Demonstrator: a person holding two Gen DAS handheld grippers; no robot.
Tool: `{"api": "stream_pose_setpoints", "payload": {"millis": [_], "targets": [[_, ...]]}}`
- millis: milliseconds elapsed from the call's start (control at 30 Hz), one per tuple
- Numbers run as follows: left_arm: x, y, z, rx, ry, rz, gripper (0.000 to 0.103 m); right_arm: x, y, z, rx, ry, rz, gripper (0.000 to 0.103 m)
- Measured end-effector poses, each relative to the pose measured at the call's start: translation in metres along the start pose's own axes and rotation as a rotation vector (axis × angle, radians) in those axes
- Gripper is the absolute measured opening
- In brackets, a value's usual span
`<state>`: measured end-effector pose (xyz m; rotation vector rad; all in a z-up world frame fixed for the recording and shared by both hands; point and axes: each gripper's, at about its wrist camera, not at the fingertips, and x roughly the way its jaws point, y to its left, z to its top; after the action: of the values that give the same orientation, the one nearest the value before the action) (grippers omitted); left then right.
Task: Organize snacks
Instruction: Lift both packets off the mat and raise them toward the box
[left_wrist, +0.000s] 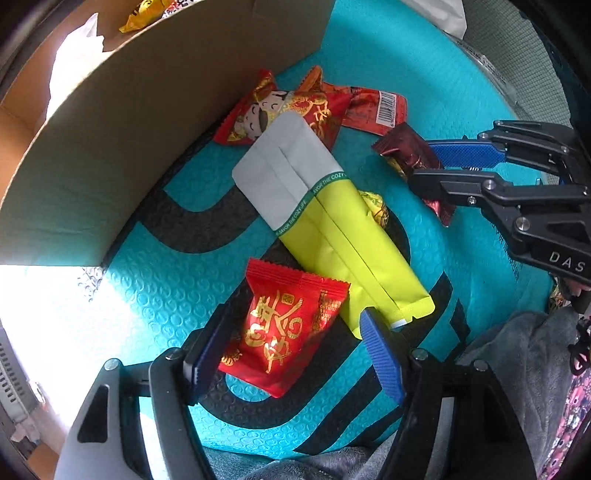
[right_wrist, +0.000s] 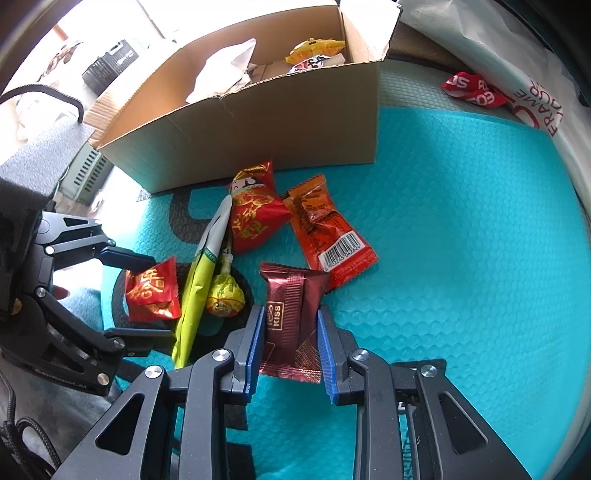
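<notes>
Left gripper (left_wrist: 295, 354): fingers open astride red packet (left_wrist: 291, 328) on teal mat (left_wrist: 424, 92), long axis along the gap | Right gripper (right_wrist: 290, 343): fingers clamped on maroon KISS packet (right_wrist: 291, 317) | Risk: left finger (left_wrist: 380, 354) overlapping yellow-green pouch (left_wrist: 332, 221) could snag it.

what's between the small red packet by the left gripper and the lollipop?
The yellow-green pouch stands on edge between the red packet and the lollipop; the right wrist view shows it best.
</notes>
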<state>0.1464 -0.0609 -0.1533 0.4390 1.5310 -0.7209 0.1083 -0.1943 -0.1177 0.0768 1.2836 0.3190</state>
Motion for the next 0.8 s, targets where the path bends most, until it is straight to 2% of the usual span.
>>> {"api": "stream_pose_setpoints", "payload": {"millis": [300, 367, 433, 500, 600, 800], "targets": [[0.009, -0.025, -0.002, 0.042, 0.008, 0.089, 0.072, -0.001, -0.002, 0.001, 0.013, -0.006, 0.006, 0.027], [0.011, -0.03, -0.005, 0.04, 0.01, 0.107, 0.067, -0.002, -0.003, 0.001, 0.007, -0.007, 0.0, 0.027], [0.009, -0.029, -0.006, 0.01, 0.003, 0.131, 0.048, -0.003, -0.003, 0.001, 0.006, -0.008, 0.006, 0.027], [0.006, -0.023, -0.007, -0.032, -0.004, 0.147, 0.039, -0.003, -0.002, 0.001, 0.002, -0.007, 0.0, 0.027], [0.004, -0.023, -0.011, -0.065, -0.012, 0.12, 0.038, -0.006, -0.001, 0.0, 0.011, -0.011, 0.011, 0.027], [-0.001, -0.039, -0.021, -0.088, -0.024, 0.139, 0.035, -0.018, 0.003, -0.004, -0.014, -0.031, 0.018, 0.027]]}}
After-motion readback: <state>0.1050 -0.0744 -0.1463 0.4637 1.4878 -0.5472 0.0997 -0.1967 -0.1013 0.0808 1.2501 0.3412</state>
